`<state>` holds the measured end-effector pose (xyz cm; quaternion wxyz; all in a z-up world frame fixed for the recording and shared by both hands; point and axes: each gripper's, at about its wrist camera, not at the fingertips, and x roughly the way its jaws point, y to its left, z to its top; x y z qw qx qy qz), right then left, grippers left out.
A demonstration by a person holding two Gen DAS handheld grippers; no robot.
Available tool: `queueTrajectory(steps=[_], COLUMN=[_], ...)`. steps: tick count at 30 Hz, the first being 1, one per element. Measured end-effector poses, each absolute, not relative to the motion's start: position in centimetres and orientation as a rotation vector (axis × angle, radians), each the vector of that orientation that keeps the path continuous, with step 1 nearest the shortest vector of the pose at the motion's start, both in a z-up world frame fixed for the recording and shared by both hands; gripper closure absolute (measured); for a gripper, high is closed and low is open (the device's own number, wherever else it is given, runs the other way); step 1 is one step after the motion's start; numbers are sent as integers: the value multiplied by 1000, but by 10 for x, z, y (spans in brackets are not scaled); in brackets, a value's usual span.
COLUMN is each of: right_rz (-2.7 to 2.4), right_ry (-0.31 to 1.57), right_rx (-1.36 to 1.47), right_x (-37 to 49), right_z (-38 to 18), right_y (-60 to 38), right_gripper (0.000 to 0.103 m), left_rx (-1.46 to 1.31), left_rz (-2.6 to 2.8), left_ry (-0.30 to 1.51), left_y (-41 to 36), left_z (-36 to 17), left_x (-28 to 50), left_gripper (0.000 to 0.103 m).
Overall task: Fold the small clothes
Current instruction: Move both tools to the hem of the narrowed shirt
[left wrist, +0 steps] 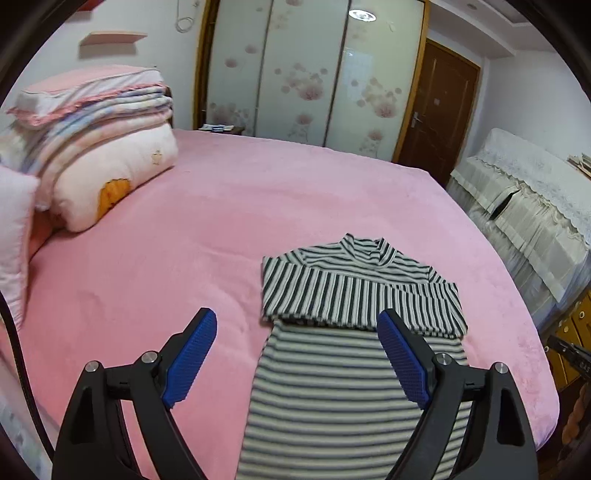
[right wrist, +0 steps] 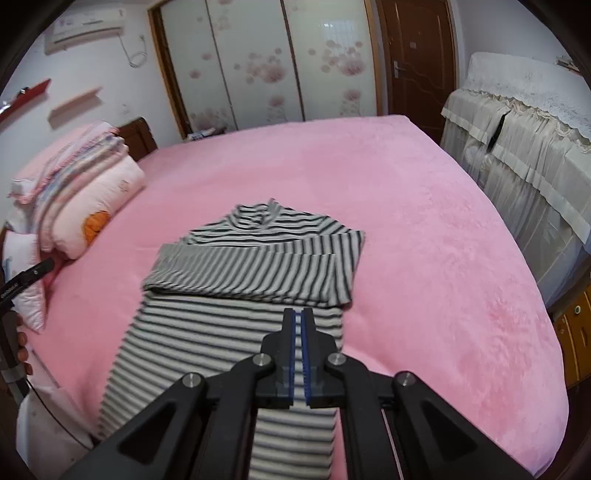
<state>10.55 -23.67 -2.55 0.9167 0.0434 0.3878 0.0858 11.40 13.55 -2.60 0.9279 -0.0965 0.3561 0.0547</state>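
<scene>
Soft, even indoor light; a round ceiling lamp (left wrist: 362,15) glares at one o'clock. Fisheye bending, black corners, slight motion blur throughout.

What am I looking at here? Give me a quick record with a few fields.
place: bedroom, pink bed
garment: striped top, sleeves folded across the chest, body lying flat
left gripper: fingers wide apart, holding nothing
right gripper: fingers shut together, nothing between them
beside the garment: stack of folded bedding near the headboard

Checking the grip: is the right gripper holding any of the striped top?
No, the right gripper is shut on nothing, above the striped top.
</scene>
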Motion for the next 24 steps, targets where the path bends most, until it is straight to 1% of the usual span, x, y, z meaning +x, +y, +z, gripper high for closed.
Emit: queueTrajectory(steps=[3,5,7,8,10,11,13,20,24], right_rz=[198,208,209,212,215,214,208,192,188], right_ry=[776,764,756,755,753,752,749,814,889], right_rx=[91,86,73,71,65,60,43,17,32], right_x=[75,59,41,35,22,15,0,-33,-43], right_z=[-16,-13,-13,-15,-21,-25,-37,-91,-130], right_y=[-234,-231,-227,-225,-223,-222,-219,-219,-230], right_gripper=[100,100,98,97,84,81,74,74,74], left_rx=[-161,-150,-138,-129,-110,-102,-95,-58,-161], left_rz=[121,121,128,131,128,121,105,105,83], left_ry=[728,720,712,711,716,728,767,887,1021], left_y=[128,124,119,118,115,114,114,130,153], left_z=[-15,-13,-13,-14,-21,-27,-42,-119,-176], left_x=[79,57,35,28,14,7,-3,-26,-35], left_gripper=[13,8,7,7,7,7,7,7,7])
